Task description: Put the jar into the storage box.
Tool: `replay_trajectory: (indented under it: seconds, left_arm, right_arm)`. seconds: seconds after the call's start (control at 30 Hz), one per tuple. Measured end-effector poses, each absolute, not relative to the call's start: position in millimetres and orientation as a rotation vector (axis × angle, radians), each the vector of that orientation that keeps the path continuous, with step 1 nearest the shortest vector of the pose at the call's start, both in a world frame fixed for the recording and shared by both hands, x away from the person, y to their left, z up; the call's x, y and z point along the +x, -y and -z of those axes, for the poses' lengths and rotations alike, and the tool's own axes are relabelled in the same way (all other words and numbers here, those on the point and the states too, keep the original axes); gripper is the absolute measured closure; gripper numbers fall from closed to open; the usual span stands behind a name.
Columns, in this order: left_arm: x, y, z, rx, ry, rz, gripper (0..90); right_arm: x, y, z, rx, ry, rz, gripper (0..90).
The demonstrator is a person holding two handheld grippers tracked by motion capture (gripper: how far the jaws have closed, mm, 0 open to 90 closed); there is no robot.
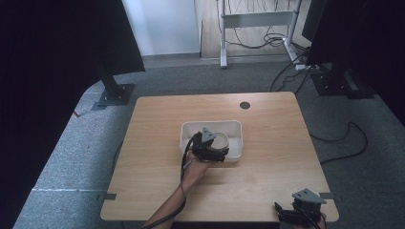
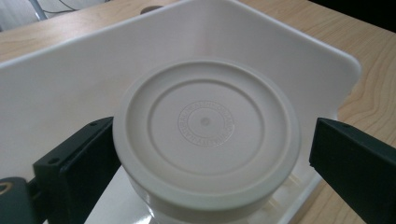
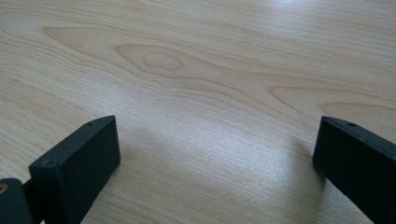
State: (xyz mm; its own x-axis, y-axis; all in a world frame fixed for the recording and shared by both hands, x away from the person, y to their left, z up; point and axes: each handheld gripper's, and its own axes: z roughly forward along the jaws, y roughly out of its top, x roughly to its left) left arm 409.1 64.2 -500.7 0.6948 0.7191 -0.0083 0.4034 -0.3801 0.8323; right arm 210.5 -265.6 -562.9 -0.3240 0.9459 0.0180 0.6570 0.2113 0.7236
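Now, step in hand: judged from the pictures, the left gripper [image 1: 220,151] is settling around a round cream jar [image 1: 220,141] that stands in the white bin [image 1: 235,128], either to take hold of it or to let it go; which of the two cannot be told.
Jar's place: centre of the high view, inside the bin near its lower edge; in the left gripper view its lid [image 2: 206,128] sits mid-frame with the bin wall [image 2: 70,88] rising behind it.
Left fingers: spread wide to either side of the lid; the left finger [image 2: 77,161] lies against or just beside the lid's rim, the right finger [image 2: 352,163] stands clearly apart from it.
Right gripper [image 1: 302,210]: lower right corner of the high view, resting low by the table [image 1: 267,176] edge; its fingers [image 3: 77,163] are wide apart with bare wood between them, holding nothing.
Doing it well: centre the jar between both fingers before closing, so it does not get pushed sideways into the bin wall.
Grip height: close below the lid's overhanging rim, on the body, so the lid cannot slip or pop.
Lift: go straight up until the jar clears the bin rim.
Risk: an off-centre squeeze could tip the jar.
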Motion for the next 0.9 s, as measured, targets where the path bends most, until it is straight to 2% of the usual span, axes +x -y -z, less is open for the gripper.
replay_trajectory:
  seconds: [0.9]
  left_arm:
    - [389,-86,487,2.031,-0.796,-0.431,2.7]
  right_arm:
    - [210,265,563,1.486,-2.059,-0.897,0.3]
